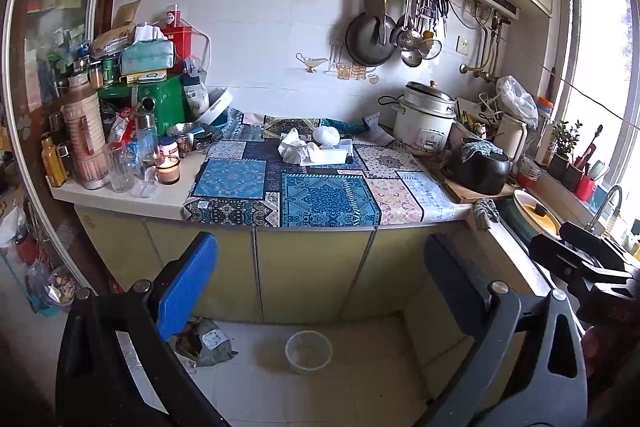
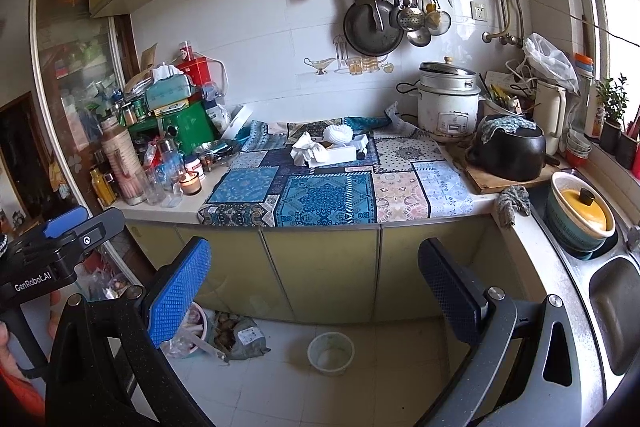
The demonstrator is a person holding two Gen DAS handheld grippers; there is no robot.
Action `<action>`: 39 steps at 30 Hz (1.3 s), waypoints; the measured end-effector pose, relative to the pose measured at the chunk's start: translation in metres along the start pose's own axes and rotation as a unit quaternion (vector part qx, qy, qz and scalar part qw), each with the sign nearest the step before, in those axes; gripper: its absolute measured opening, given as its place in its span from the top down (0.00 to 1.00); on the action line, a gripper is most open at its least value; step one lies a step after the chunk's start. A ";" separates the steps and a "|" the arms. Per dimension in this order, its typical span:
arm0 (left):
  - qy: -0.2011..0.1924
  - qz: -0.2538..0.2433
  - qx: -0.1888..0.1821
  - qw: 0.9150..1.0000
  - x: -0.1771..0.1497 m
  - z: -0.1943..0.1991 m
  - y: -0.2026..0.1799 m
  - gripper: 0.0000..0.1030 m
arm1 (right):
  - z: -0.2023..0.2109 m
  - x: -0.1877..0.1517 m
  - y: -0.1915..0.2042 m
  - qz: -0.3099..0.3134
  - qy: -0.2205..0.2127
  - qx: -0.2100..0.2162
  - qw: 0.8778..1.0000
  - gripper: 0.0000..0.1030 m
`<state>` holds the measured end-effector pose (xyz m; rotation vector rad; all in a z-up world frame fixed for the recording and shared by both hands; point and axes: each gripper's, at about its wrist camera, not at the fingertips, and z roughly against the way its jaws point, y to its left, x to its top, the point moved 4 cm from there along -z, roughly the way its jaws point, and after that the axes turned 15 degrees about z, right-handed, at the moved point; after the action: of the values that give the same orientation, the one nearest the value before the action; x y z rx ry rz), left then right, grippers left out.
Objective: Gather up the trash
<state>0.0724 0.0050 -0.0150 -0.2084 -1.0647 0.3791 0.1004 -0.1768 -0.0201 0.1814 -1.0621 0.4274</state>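
Note:
A crumpled white tissue [image 1: 294, 147] lies on the patterned blue cloth [image 1: 320, 195] on the counter, against a white tray [image 1: 334, 154] that holds a white ribbed object [image 1: 326, 135]. They also show in the right wrist view: tissue [image 2: 308, 151], tray [image 2: 344, 153]. A small translucent bin [image 1: 309, 351] stands on the floor below the cabinets; it also shows in the right wrist view [image 2: 331, 353]. My left gripper [image 1: 320, 287] is open and empty, well short of the counter. My right gripper [image 2: 314, 287] is open and empty too.
Bottles, jars, a lit candle [image 1: 168, 169] and a green appliance crowd the counter's left. A rice cooker [image 1: 426, 119] and a black pot [image 1: 480, 167] stand at the right, with a sink [image 2: 616, 291] beyond. A bag of scraps [image 2: 240, 341] lies on the floor.

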 end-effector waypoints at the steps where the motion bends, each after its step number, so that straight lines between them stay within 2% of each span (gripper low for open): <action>1: 0.000 0.000 0.003 1.000 0.000 -0.001 -0.001 0.00 | -0.001 0.000 -0.002 0.000 0.000 0.002 1.000 0.00; 11: 0.005 0.017 0.035 0.999 -0.001 -0.019 -0.012 0.00 | -0.019 -0.004 -0.022 0.011 0.003 0.013 1.000 0.00; 17: 0.019 0.015 0.052 0.998 0.008 -0.055 -0.011 0.00 | -0.044 -0.001 -0.035 0.004 0.017 0.013 1.000 0.00; 26: 0.042 0.011 0.047 0.998 0.037 -0.151 0.002 0.00 | -0.117 0.022 -0.054 -0.010 0.031 0.003 0.999 0.00; 39: 0.082 -0.029 0.006 0.996 0.137 -0.319 0.020 0.00 | -0.255 0.081 -0.082 -0.052 0.072 -0.036 0.995 0.00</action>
<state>0.4077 0.0830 -0.0622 -0.1936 -0.9049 0.3102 0.3740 -0.1418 -0.0672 0.1390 -0.9197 0.3022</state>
